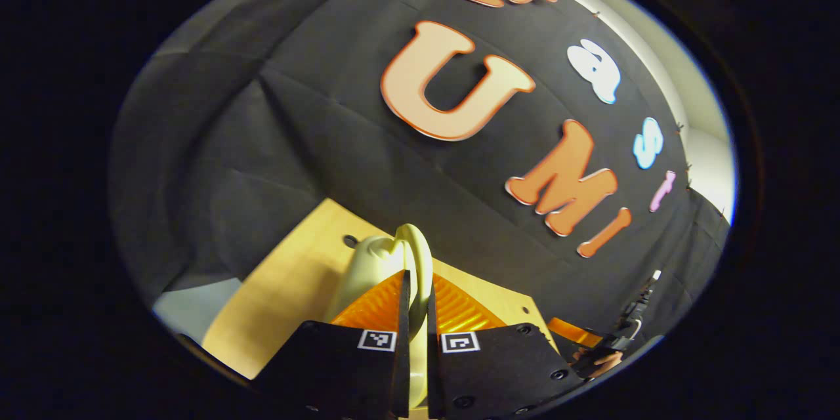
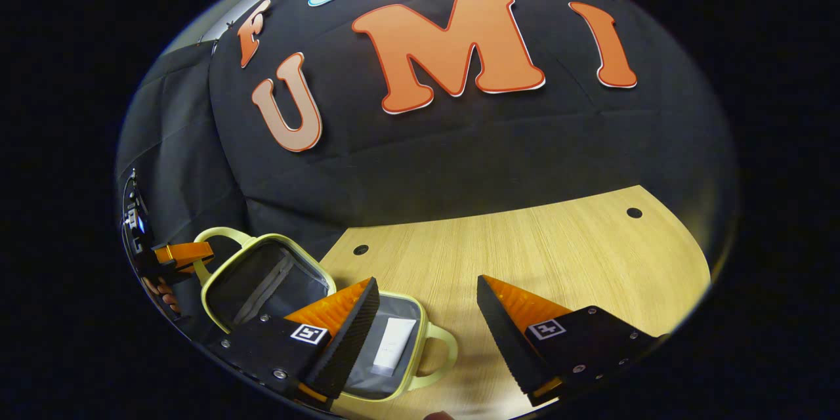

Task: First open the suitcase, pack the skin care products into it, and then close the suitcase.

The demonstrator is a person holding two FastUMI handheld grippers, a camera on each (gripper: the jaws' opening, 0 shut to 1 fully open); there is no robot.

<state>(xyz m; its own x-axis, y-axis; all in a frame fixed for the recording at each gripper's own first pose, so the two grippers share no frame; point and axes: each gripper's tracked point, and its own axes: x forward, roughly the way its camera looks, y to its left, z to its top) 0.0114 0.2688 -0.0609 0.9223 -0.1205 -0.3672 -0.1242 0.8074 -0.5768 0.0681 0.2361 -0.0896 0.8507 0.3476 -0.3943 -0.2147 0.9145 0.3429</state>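
One white tube point(image 2: 392, 342) inside open suitcase point(image 2: 275, 275), label unreadable

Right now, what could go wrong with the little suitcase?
The left gripper pinches only the thin lid edge, so the lid might slip and drop shut. The right gripper hangs open over the suitcase; it could get caught or bump the white tube inside.

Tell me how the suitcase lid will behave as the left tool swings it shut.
The lid probably holds its shape: its rim looks like moulded shell. It seems light, since the left tool holds it up by the edge. Released, it would likely drop onto the base.
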